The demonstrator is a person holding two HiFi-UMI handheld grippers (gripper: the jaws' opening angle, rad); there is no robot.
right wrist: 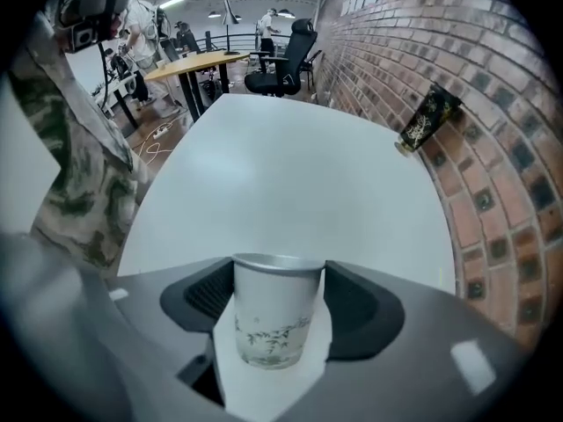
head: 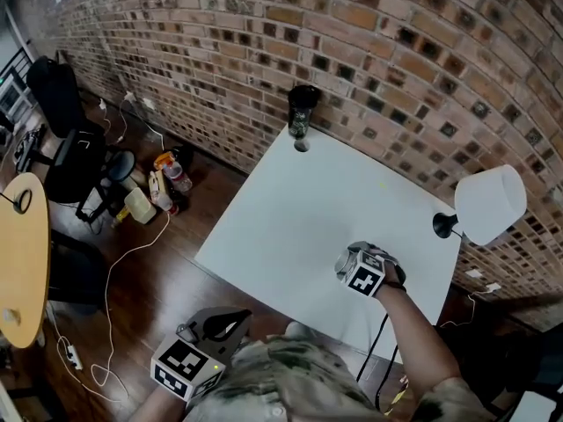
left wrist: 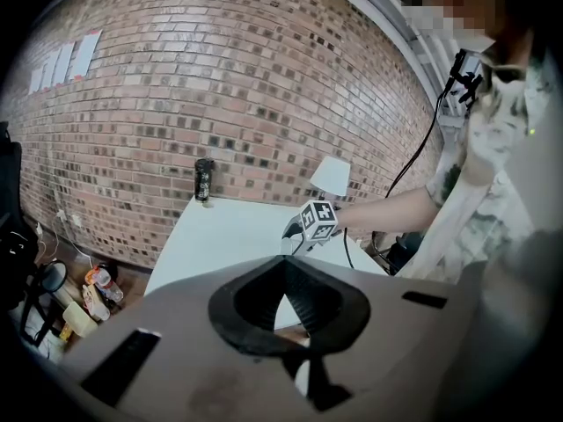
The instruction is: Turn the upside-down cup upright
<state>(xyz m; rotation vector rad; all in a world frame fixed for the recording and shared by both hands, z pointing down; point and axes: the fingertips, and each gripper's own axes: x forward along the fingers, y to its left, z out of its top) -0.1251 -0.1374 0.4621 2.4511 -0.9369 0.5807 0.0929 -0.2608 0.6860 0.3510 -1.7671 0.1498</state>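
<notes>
Head view first: the right gripper (head: 359,266) hangs over the white table (head: 281,209), at about 5 o'clock from the table's middle. From up here, whatever sits in its jaws is hidden beneath it. The left gripper (head: 218,325) is off the table altogether, down at 7 o'clock, close to the person's camouflage shirt (head: 281,381). At 12 o'clock a black tumbler (head: 303,111) stands on the far corner, right by the brick wall (head: 396,51). Over at 3 o'clock there is a lamp (head: 489,202) with a white shade at the table's edge.

Left gripper view now: the pads (left wrist: 318,299) meet at their tips, so the jaws are together with nothing between them. Straight ahead at 12 o'clock the right gripper shows above the table, with the tumbler further back at 11 o'clock and the lamp just past it.

Right gripper view, and here it is: the paper cup (right wrist: 273,310), white with a leafy print, sits square between the jaws. Its wide rim points to 12 o'clock in the picture and its narrow base to 6. A pad sits against each side of the rim, so the gripper is clamped on it. White tabletop shows behind, but whether the cup touches it I cannot tell. The tumbler is at 2 o'clock by the wall, and an office chair (right wrist: 286,55) stands at 12 o'clock beyond the table.
</notes>
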